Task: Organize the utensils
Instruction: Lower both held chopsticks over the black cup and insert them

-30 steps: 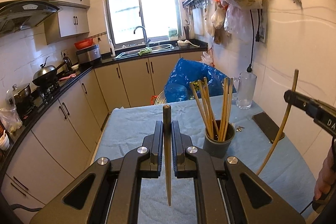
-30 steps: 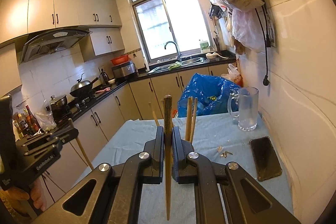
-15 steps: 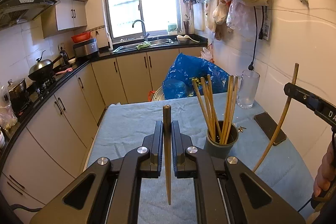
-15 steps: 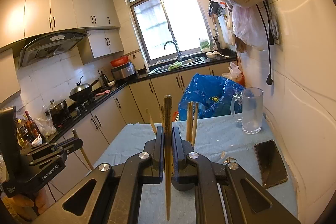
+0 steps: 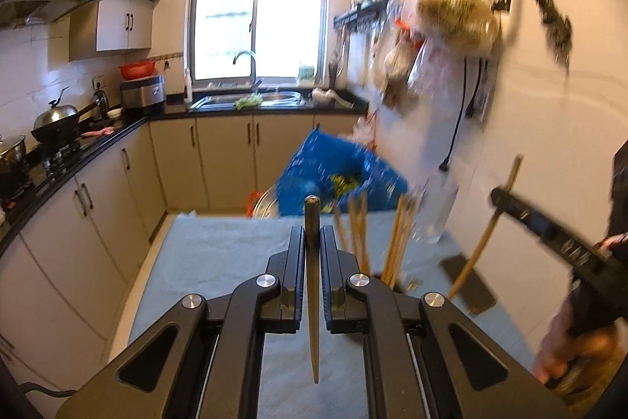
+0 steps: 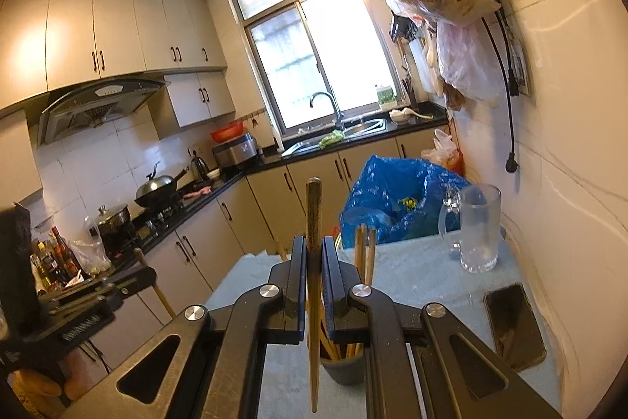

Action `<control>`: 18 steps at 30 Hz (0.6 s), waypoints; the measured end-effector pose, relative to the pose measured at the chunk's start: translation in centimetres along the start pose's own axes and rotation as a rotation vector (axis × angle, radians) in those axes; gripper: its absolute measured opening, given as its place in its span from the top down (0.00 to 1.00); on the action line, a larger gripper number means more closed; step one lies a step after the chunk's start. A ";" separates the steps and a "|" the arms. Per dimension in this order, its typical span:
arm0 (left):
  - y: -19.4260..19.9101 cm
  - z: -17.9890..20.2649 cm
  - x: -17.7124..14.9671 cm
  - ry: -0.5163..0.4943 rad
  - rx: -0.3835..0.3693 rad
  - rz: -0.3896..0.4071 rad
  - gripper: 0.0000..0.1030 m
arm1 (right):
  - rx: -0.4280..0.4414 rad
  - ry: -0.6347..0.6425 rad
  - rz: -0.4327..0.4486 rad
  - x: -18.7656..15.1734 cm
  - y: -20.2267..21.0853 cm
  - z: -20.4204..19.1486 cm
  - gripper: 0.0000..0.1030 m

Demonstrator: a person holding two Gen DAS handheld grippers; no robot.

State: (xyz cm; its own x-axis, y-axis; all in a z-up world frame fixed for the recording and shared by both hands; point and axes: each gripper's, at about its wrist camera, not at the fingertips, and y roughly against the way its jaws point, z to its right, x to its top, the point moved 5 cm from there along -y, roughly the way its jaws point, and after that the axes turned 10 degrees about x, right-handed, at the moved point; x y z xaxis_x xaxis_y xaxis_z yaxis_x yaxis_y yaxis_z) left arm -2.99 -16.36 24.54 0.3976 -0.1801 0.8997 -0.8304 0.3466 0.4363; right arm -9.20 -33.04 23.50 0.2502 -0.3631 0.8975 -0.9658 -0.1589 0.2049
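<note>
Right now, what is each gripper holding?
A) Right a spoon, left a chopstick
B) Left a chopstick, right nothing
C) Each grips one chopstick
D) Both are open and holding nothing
C: the left gripper is shut on a chopstick standing upright between its fingers, and the right gripper clamps its own chopstick the same way, just above the holder that already has chopsticks in it.

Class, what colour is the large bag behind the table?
Blue plastic bag; clearest in the right wrist view.
</note>
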 end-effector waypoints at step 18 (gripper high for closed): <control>-5.3 3.7 4.1 0.158 -0.133 0.070 0.93 | -0.074 0.018 0.011 1.2 -6.1 3.6 0.93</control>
State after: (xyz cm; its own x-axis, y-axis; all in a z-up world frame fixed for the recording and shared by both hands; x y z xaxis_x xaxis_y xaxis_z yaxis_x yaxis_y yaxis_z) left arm 1.57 -22.29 25.87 0.4060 -0.0083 0.9138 -0.8035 0.4731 0.3613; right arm -2.77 -35.85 21.88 0.2389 -0.3481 0.9065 -0.9711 -0.0867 0.2226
